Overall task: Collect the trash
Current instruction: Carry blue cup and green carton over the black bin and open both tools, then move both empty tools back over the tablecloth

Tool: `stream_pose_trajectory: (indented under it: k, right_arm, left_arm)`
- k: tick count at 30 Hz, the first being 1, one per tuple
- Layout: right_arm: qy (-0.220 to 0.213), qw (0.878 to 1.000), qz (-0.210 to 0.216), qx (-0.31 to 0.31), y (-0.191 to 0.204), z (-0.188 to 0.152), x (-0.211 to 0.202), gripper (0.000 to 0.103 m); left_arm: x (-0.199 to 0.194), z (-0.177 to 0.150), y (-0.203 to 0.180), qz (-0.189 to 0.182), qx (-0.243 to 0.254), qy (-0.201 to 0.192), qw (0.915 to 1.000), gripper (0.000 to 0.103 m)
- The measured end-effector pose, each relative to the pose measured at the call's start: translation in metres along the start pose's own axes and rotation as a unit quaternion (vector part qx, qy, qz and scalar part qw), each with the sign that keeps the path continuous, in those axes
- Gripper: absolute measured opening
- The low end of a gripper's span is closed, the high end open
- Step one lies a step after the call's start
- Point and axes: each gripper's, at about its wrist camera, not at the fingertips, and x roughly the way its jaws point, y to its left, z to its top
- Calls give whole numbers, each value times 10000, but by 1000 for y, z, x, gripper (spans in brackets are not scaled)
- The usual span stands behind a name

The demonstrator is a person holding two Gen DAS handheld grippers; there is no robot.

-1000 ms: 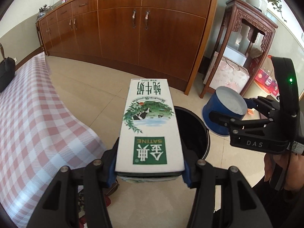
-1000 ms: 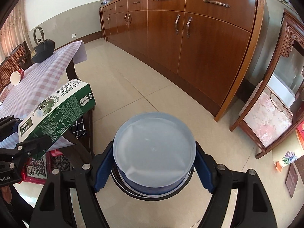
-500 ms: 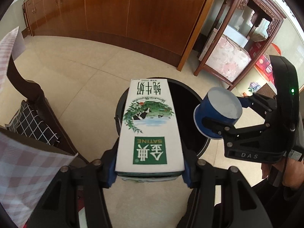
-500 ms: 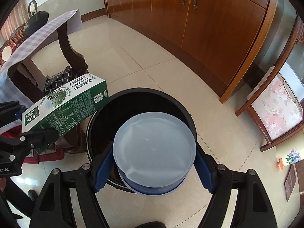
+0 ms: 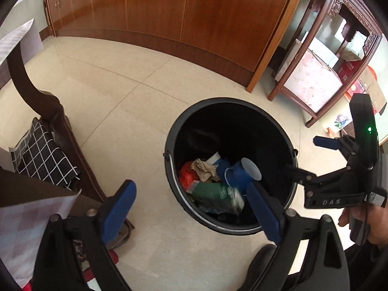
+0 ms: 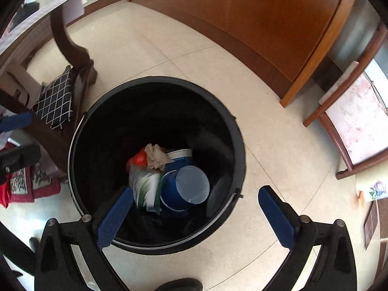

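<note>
Gaping grippers (image 6: 194, 215) over trash bin (image 6: 240, 145)

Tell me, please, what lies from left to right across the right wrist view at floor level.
Checked cloth → black bin holding the green carton and then the blue cup → wooden cabinet's corner → floral-cushioned stand.
</note>
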Motion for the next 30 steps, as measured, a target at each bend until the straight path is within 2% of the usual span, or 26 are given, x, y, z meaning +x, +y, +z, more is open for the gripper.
stream_pose_trajectory:
  k: [6, 12, 30]
  right_arm:
    - [-41, 9995, -63, 311, -7, -1, -8, 103]
    - [-274, 9993, -1, 247, 4, -3, -35, 103]
    - [-1095, 9939, 105, 17, 58, -29, -120, 103]
  left_arm:
    - [-5, -6, 7, 66, -47, -7, 10000, 94]
    - [-17, -18, 9, 79, -72, -71, 9999, 94]
    - [-96, -70, 21, 198, -402, -751, 9962, 94]
